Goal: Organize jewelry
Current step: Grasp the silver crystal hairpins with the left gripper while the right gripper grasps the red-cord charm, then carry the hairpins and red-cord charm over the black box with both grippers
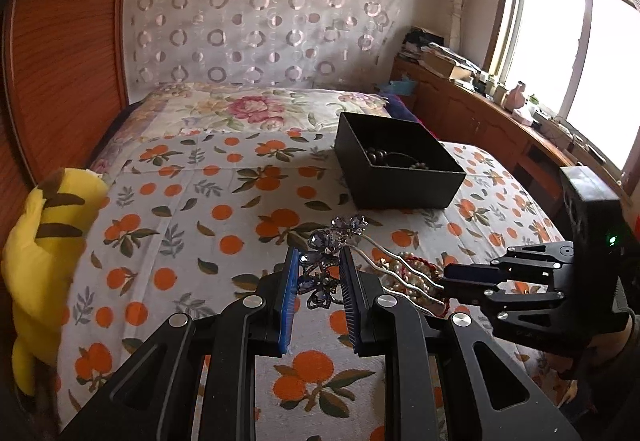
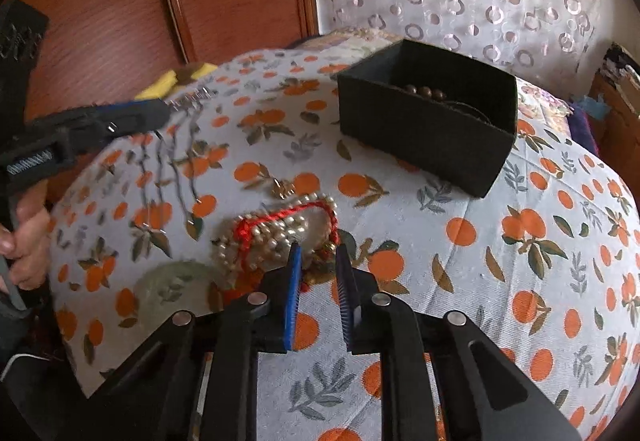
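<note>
Your left gripper [image 1: 319,273] grips the jeweled hairpin [image 1: 324,261] mid-transfer; carry it into the black box [image 1: 400,177]; your right gripper [image 2: 318,261] hangs parted, empty, over the pearl bracelet [image 2: 276,233].

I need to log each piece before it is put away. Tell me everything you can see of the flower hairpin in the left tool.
The flower hairpin has a cluster of purple-grey, gem-set flowers in dark metal, with two wavy silver prongs running off to the right. The left tool is shut on the flower head, holding it above the orange-print bedspread, with the prongs passing over the pearl and red-cord pile. In the right wrist view it is blurred.
</note>
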Available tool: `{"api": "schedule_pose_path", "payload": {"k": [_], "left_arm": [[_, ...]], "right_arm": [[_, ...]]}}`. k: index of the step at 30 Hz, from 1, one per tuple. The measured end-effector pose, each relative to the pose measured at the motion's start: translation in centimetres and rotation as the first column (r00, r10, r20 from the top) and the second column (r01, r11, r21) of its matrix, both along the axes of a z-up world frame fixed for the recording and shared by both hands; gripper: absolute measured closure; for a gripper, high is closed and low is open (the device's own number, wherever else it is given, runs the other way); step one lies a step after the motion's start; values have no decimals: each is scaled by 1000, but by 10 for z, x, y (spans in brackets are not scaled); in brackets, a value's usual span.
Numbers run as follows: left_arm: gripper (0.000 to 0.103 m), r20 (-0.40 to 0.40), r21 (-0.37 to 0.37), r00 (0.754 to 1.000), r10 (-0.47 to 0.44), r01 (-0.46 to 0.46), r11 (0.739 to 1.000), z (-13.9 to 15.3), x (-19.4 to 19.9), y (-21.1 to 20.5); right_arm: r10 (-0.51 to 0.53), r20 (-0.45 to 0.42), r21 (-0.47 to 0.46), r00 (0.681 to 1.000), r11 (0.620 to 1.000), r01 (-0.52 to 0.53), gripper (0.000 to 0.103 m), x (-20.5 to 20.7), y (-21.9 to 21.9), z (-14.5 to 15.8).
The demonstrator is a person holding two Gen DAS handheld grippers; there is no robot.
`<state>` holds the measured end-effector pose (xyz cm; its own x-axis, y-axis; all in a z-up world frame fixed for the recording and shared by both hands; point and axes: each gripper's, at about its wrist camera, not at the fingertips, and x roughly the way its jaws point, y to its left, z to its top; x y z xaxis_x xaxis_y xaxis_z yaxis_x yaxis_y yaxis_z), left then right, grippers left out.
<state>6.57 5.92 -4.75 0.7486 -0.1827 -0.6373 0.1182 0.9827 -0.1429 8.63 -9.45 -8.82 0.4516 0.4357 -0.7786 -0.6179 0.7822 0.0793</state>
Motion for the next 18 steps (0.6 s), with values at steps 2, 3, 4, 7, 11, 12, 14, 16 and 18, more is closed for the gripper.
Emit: {"api": "schedule_pose_path", "payload": {"k": [2, 3, 4, 7, 11, 12, 14, 16, 18], "left_arm": [[84, -1, -3, 1000, 0, 0, 1000, 0, 0, 0], [84, -1, -4, 1000, -1, 1, 1000, -1, 0, 1], [84, 0, -2, 1000, 0, 0, 1000, 0, 0, 1], [84, 0, -3, 1000, -2, 2, 1000, -1, -1, 2], [84, 2, -5, 1000, -2, 2, 1000, -1, -1, 1], [84, 3, -5, 1000, -3, 3, 1000, -1, 0, 0], [84, 6, -3, 1000, -3, 3, 1000, 0, 2, -4], [84, 16, 4, 1000, -2, 2, 1000, 3, 4, -7], [84, 25, 11, 1000, -1, 1, 1000, 7, 7, -10]], "right_arm": [[-1, 10, -20, 1000, 1000, 1, 87, -1, 1, -1], [0, 14, -27, 1000, 1000, 0, 89, -1, 1, -1], [-2, 18, -35, 1000, 999, 3, 95, -1, 0, -1], [-3, 19, -33, 1000, 999, 4, 95, 2, -4, 0], [-24, 41, 0, 999, 1000, 24, 95, 6, -13, 10], [-30, 55, 11, 998, 1000, 29, 95, 6, -15, 15], [-38, 78, 28, 996, 999, 36, 95, 6, -21, 27], [-47, 101, 34, 994, 998, 44, 95, 7, -25, 36], [-55, 121, 41, 991, 998, 50, 95, 10, -29, 45]]}}
